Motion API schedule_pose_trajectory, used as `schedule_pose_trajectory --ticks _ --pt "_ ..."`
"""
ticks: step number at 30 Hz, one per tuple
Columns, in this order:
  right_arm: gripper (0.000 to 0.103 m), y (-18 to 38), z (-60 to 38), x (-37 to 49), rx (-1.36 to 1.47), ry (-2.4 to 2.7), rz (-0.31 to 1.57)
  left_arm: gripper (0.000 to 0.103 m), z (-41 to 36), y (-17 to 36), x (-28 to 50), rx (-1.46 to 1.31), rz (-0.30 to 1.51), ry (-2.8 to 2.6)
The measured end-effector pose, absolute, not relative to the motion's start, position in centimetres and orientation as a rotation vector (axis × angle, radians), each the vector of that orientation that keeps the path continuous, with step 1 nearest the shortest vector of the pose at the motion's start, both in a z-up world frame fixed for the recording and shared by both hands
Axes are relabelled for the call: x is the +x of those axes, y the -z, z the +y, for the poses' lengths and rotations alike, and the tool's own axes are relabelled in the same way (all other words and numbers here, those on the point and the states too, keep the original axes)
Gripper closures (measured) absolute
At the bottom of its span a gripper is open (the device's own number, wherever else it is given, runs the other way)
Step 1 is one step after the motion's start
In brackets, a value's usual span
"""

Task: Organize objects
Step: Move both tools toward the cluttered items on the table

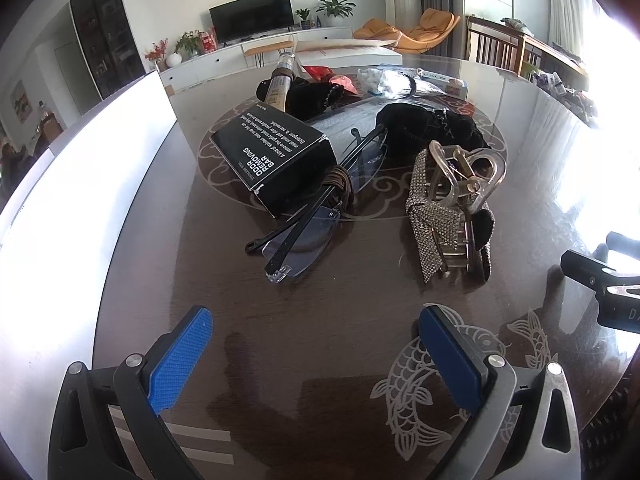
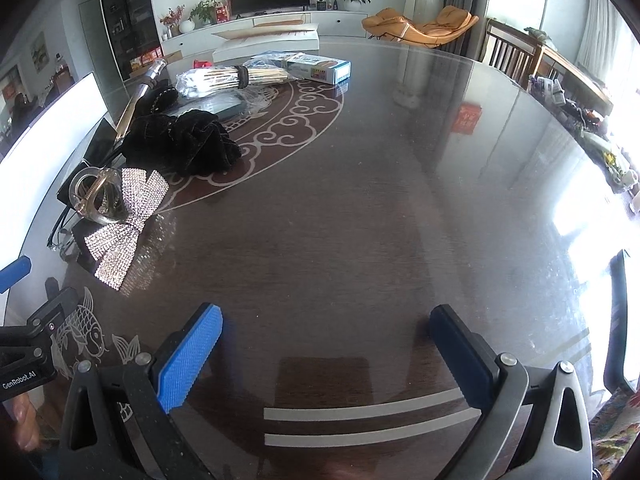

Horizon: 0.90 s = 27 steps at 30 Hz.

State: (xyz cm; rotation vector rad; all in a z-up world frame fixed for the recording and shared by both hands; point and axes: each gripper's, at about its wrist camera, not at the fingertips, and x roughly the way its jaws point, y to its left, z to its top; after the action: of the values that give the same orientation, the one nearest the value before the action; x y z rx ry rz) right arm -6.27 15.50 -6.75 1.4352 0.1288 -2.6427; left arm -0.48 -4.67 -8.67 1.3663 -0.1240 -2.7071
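My left gripper (image 1: pixel 316 320) is open and empty, low over the dark table (image 1: pixel 320 360). Ahead of it lie folded glasses (image 1: pixel 304 220), a black "odor removing bar" box (image 1: pixel 276 156), a rhinestone bow clip (image 1: pixel 436 216) with a clear claw clip (image 1: pixel 468 176) on it, and a black velvet scrunchie (image 1: pixel 424 128). My right gripper (image 2: pixel 326 320) stands open over bare table, with nothing between its fingers. In the right wrist view the rhinestone bow clip (image 2: pixel 124 220) sits far left, the scrunchie (image 2: pixel 180 144) behind it.
A white box wall (image 1: pixel 92 184) rises along the table's left. At the back lie a bundle of sticks in plastic (image 2: pixel 228 76), a blue and white carton (image 2: pixel 320 68) and a tube (image 1: pixel 280 84). The right half of the table (image 2: pixel 440 180) is bare glossy wood.
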Motion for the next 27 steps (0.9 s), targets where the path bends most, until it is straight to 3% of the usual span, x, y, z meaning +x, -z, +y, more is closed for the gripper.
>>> schedule_pose_trajectory --ticks 17,27 --pt "0.0 6.8 15.5 -6.3 1.43 2.645 0.129 0.0 -4.9 8.9 -0.5 1.377 -0.088 2.71" --pt "0.0 6.6 15.4 -6.4 1.413 2.656 0.125 0.0 -6.0 9.3 -0.8 1.444 0.031 2.71"
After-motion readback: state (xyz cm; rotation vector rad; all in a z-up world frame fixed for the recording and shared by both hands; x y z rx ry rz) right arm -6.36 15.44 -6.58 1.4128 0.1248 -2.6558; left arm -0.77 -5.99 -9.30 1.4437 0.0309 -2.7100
